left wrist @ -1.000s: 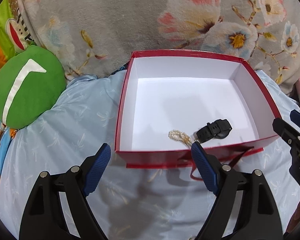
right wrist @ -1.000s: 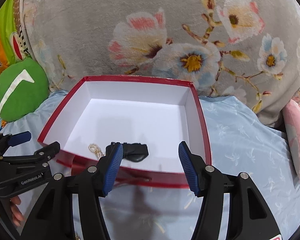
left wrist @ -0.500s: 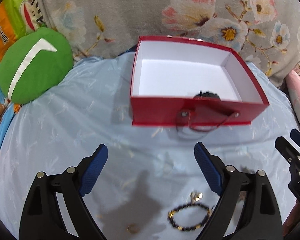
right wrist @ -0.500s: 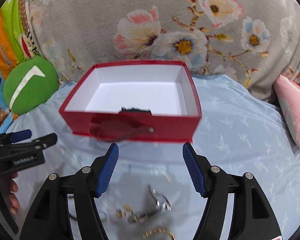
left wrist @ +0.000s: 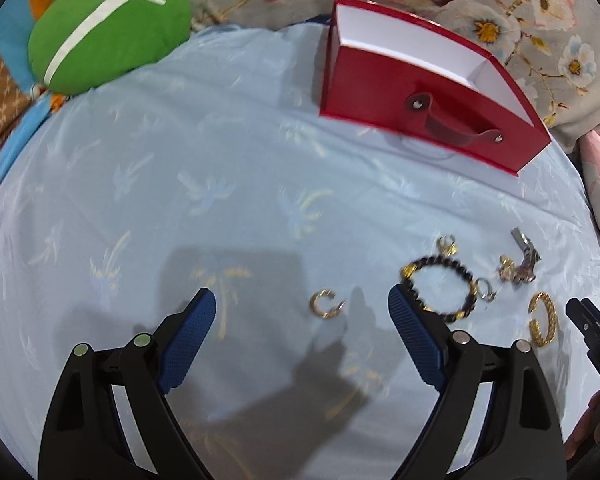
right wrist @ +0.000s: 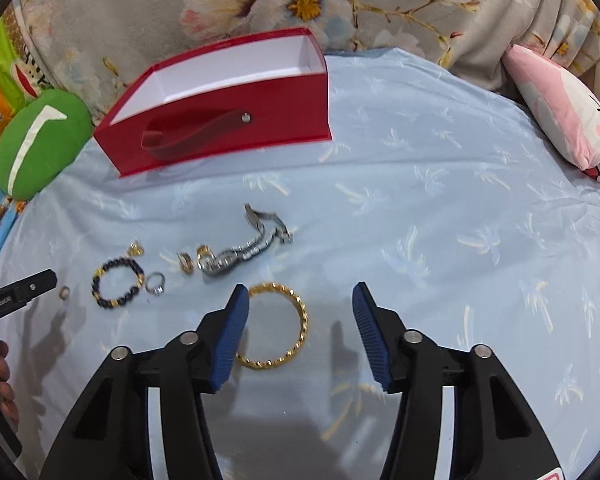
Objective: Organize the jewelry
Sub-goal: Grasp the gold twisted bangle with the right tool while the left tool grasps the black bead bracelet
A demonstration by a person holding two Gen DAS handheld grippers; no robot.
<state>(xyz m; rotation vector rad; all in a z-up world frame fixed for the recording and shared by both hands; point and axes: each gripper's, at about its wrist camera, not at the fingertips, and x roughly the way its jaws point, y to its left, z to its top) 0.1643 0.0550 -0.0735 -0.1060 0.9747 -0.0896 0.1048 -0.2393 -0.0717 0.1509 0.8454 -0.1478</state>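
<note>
Both claws backed off; red box (left wrist: 384, 92) contents now hidden.

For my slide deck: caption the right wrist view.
Open right gripper hovering over a gold chain bangle on pale blue bedding, red open box beyond.

box (right wrist: 224, 120) behind jewelry on sheet (right wrist: 440, 240) | bangle (right wrist: 284, 324) nearest | watch (right wrist: 236, 256) right of bead bracelet (right wrist: 116, 282)
</note>
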